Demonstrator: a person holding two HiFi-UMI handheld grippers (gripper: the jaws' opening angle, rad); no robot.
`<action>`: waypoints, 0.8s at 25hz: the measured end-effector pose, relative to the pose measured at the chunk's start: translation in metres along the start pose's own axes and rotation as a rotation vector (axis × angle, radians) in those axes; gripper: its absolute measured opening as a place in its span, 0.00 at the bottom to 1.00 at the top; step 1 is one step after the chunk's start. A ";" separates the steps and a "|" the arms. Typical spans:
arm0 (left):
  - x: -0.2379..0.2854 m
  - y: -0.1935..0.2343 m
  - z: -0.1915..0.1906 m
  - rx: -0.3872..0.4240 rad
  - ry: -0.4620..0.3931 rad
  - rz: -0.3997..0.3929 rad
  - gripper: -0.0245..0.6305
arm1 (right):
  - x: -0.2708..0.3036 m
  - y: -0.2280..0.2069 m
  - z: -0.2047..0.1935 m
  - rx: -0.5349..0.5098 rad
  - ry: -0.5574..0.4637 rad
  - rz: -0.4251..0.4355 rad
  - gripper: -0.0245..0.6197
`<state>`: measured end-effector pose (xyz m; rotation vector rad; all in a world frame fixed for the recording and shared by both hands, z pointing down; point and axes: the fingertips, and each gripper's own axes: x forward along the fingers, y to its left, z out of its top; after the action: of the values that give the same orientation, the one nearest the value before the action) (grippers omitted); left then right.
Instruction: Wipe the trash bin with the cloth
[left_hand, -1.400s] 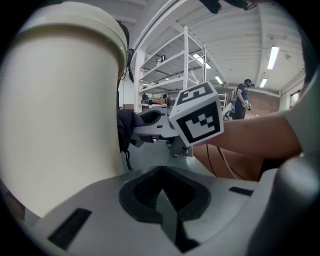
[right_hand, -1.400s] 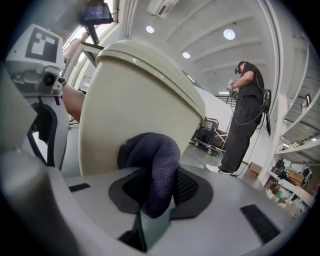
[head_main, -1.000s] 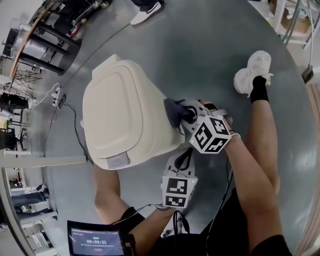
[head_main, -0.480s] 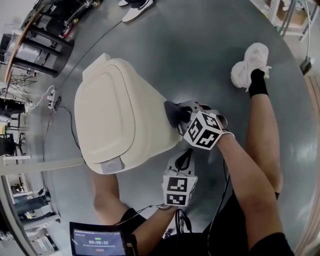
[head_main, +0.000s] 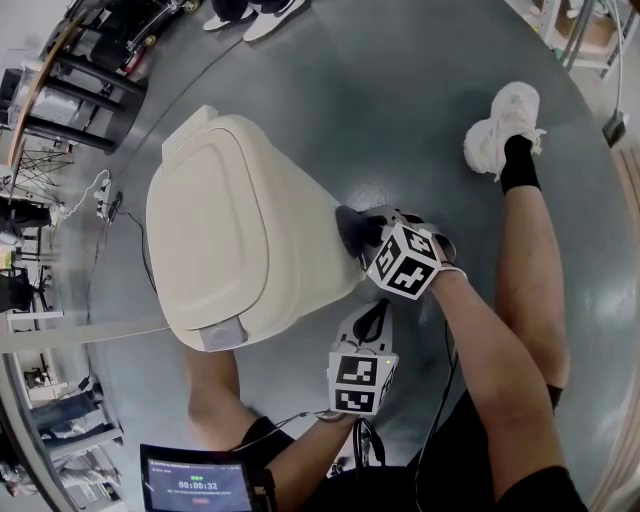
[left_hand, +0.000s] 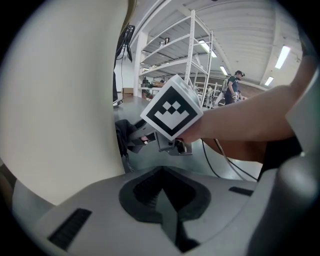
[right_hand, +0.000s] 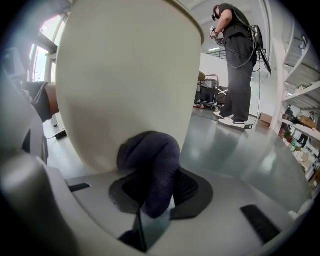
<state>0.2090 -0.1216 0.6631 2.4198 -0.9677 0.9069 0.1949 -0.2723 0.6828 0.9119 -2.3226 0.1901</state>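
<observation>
A small lit screen (head_main: 195, 486) sits at the lower left of the head view, well behind the jaws of both tools. A cream trash bin (head_main: 235, 235) with its lid down stands on the grey floor (head_main: 400, 90), to the left of both pairs of jaws. The left gripper (head_main: 371, 314) hovers low beside the bin's near wall, its jaws clenched together with nothing between them. In the left gripper view the bin's pale wall fills the space to the left of those jaws, the other tool's marker cube (left_hand: 172, 111) hangs just ahead of them, and tall shelving (left_hand: 195, 60) stands far beyond. The right gripper (head_main: 372, 232) is ahead of the left one, its jaws grasping a dark blue cloth (head_main: 352, 228). In the right gripper view the cloth bulges up and forward out of the jaws in a rounded fold, and its front touches the bin's side wall, which rises directly ahead of the jaws. To the right of those jaws and well apart from them, a person in dark clothes (right_hand: 237, 65) stands on the floor. In the head view the wearer's forearm runs back from the right gripper, and to the right of its jaws a leg stretches out, ending in a black sock and a white shoe (head_main: 505, 125)
</observation>
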 end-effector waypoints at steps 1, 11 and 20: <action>-0.002 0.000 0.004 -0.008 -0.006 -0.001 0.03 | -0.001 -0.001 0.002 0.004 -0.005 -0.001 0.18; -0.035 -0.003 0.063 -0.017 -0.118 0.017 0.03 | -0.062 -0.038 0.071 0.004 -0.201 -0.116 0.18; -0.061 -0.001 0.108 -0.027 -0.209 0.048 0.03 | -0.126 -0.069 0.165 -0.018 -0.456 -0.223 0.18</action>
<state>0.2211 -0.1516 0.5433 2.5151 -1.1076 0.6610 0.2280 -0.3101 0.4698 1.3053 -2.5951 -0.1489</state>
